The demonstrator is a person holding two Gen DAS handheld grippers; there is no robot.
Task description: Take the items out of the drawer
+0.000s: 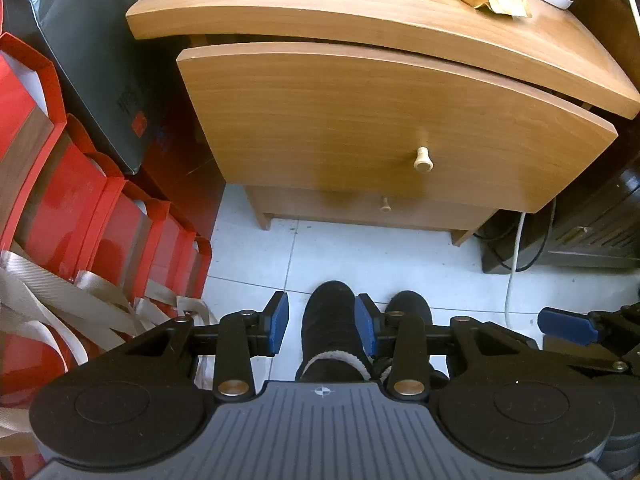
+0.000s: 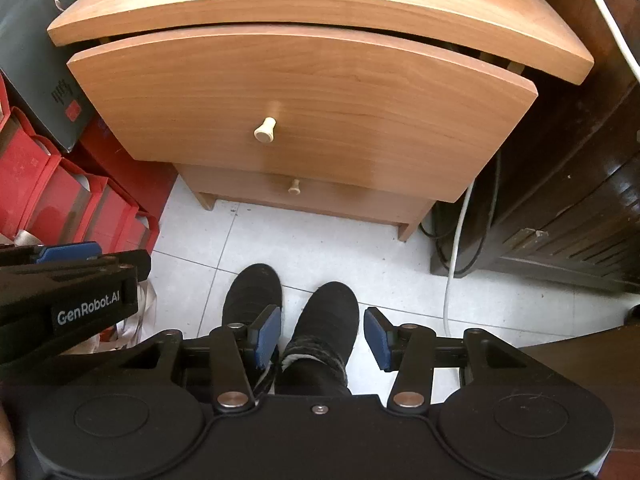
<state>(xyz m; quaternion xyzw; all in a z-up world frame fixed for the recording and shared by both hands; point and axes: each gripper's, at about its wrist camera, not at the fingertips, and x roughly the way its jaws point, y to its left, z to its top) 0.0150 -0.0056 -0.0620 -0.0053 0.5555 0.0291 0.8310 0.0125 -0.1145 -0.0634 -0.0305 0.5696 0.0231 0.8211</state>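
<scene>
Through my left wrist I see the upper drawer point(image 1: 360, 120) barely ajar, contents hidden, red bags point(image 1: 80, 208) alongside; my left gripper point(image 1: 321, 326) gapes, empty. My right wrist alone shows the dark cabinet point(image 2: 580, 200); my right gripper point(image 2: 322, 334) gapes, empty.
</scene>
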